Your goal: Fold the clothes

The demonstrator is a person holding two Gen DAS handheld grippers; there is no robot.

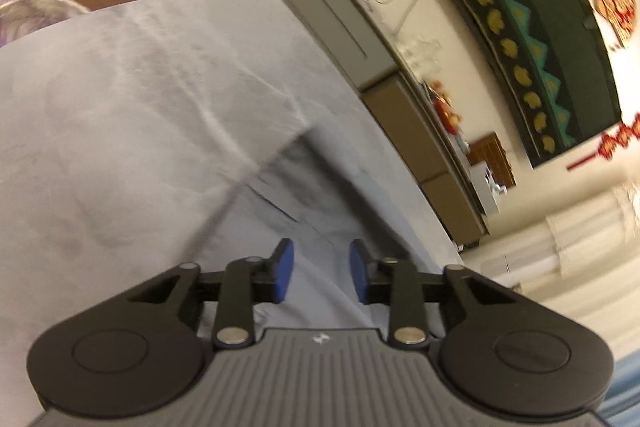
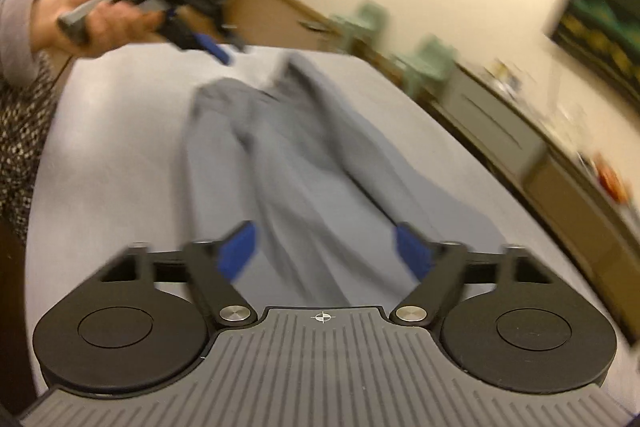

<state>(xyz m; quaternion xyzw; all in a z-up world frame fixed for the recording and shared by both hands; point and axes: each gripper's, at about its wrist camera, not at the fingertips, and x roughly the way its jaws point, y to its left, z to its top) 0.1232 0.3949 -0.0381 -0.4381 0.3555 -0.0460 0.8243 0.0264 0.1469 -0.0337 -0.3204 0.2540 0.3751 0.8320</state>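
Observation:
A pair of grey-blue trousers (image 2: 296,163) lies stretched out lengthwise on the pale grey table (image 2: 120,131), legs running toward me in the right wrist view. My right gripper (image 2: 326,247) hovers open above the near end of the legs, with nothing between its blue pads. At the far end a hand holds my left gripper (image 2: 218,51) in the air above the table's far left. In the left wrist view that left gripper (image 1: 322,267) stands open over the trousers (image 1: 304,195), with nothing between its pads. Both views are blurred by motion.
A long grey-brown sideboard (image 1: 404,107) with small items on top runs along the wall right of the table. Green chairs (image 2: 432,63) stand near the table's far corner. A dark framed picture (image 1: 532,39) hangs on the wall. A person's patterned clothing (image 2: 20,131) borders the table's left edge.

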